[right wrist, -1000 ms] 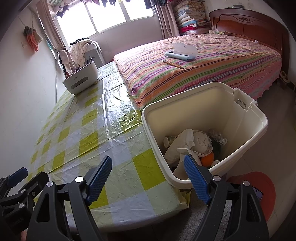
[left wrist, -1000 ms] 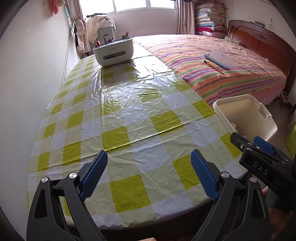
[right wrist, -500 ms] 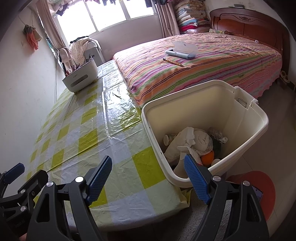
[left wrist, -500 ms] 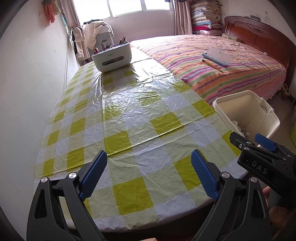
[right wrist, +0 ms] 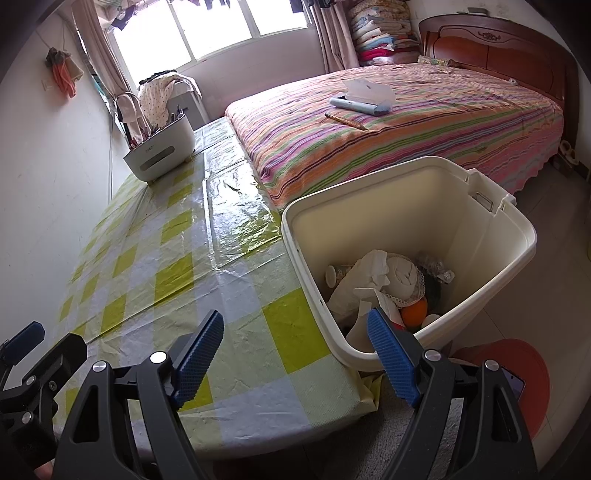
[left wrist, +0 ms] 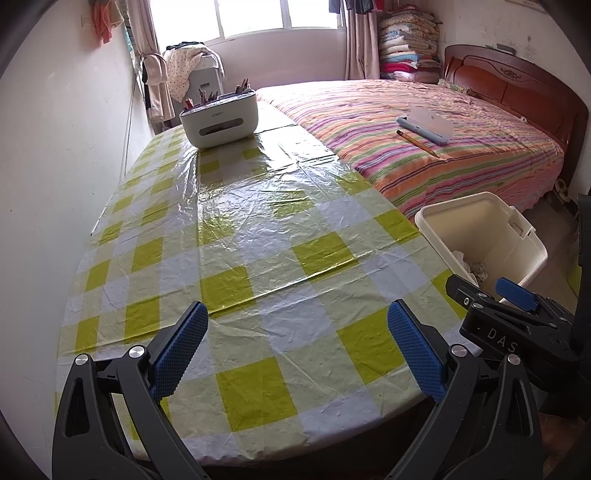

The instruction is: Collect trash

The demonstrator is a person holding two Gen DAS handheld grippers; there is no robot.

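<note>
The left tongs [left wrist: 295, 343] stand wide apart with nothing between the blue pads; their jaws have just been opening a little further, over the near end of the counter [left wrist: 236, 236], which wears a glossy yellow-and-white checked cloth. The right tongs [right wrist: 295, 354] are likewise open and empty, one finger over the counter's corner, the other in front of the near rim of the cream trash bin [right wrist: 517, 236] that stands on the floor, touching or just beside the counter's edge. Only the right wrist view looks down into the bin: crumpled white paper [right wrist: 369, 273], a rolled white cloth [right wrist: 404, 275], an orange round thing [right wrist: 413, 314] and other scraps too small to tell. The left wrist view shows little more than the bin's rim and inner wall, but takes in nearly the whole counter, bare except for a white organizer box [left wrist: 219, 120] with pens at the far end. Beyond the counter lies a bed [left wrist: 461, 155] with a striped cover, carrying a pencil [left wrist: 417, 143] and a blue-and-white case [left wrist: 424, 129]. A window [left wrist: 255, 16] lights the far wall.
</note>
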